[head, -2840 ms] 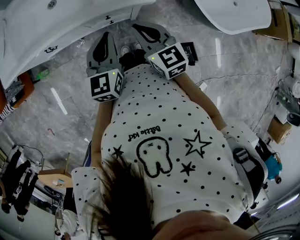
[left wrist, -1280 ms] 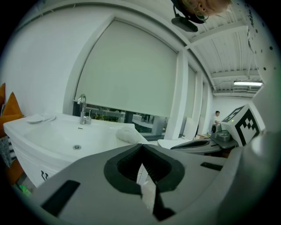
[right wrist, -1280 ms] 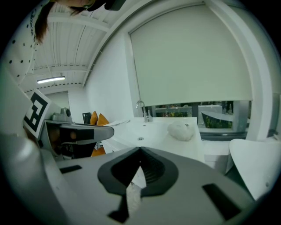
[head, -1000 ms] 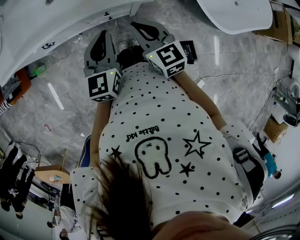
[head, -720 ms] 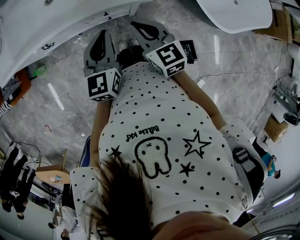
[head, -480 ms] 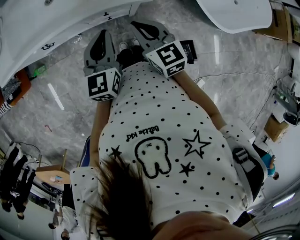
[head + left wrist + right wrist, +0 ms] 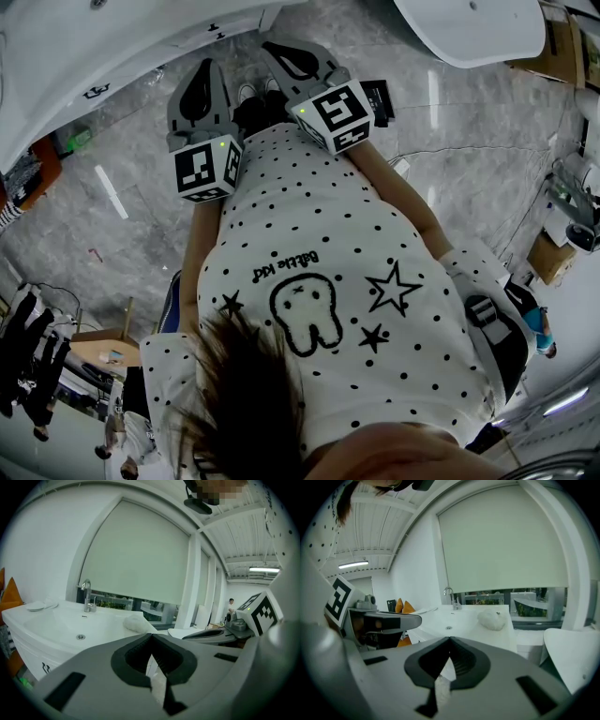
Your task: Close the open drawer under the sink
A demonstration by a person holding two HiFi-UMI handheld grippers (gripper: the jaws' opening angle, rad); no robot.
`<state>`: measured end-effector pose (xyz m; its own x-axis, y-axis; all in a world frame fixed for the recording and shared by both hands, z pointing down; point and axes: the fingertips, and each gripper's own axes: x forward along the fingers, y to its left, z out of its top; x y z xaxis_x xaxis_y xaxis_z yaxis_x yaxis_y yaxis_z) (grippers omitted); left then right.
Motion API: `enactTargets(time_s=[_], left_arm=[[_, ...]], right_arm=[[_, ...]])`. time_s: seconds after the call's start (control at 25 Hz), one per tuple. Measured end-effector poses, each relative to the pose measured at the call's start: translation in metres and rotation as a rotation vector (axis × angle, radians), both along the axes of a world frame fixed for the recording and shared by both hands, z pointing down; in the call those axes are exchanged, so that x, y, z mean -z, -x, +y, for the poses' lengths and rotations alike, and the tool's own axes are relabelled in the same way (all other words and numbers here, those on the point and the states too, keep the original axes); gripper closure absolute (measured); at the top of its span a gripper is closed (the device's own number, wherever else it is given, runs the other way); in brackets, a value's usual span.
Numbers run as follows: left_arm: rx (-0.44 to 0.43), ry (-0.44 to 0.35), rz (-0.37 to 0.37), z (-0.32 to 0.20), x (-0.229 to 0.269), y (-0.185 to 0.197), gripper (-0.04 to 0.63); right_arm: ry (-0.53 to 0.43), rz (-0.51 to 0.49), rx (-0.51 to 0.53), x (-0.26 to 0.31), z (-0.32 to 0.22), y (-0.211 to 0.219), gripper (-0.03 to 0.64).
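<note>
**Drawer Closure: Verify Front Position**

The left gripper [image 7: 151, 635] and the right gripper [image 7: 450, 640] are both clenched on nothing. They are held side by side at the person's chest, apart from the sink [image 7: 80, 626]. The drawer belongs to the white cabinet [image 7: 141, 70] below the sink's front edge. Its dark handle [image 7: 45, 668] shows, but whether the front stands out or lies flush cannot be told. The stance fits either readiness to push or withdrawal after one. Judgement: confirm flushness first; any push should land square on the front.
</note>
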<state>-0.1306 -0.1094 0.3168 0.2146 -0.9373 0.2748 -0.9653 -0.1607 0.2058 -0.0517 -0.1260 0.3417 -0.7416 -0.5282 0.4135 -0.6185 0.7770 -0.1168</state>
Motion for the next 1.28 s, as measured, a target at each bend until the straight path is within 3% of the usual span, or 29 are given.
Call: enactTargets(time_s=[1.28], left_arm=[[-0.004,-0.002,0.0,-0.0008,0.0009,-0.0006,0.591]], right_arm=[[-0.001,0.01,0.022,-0.0003,0.0015,0.003,0.603]])
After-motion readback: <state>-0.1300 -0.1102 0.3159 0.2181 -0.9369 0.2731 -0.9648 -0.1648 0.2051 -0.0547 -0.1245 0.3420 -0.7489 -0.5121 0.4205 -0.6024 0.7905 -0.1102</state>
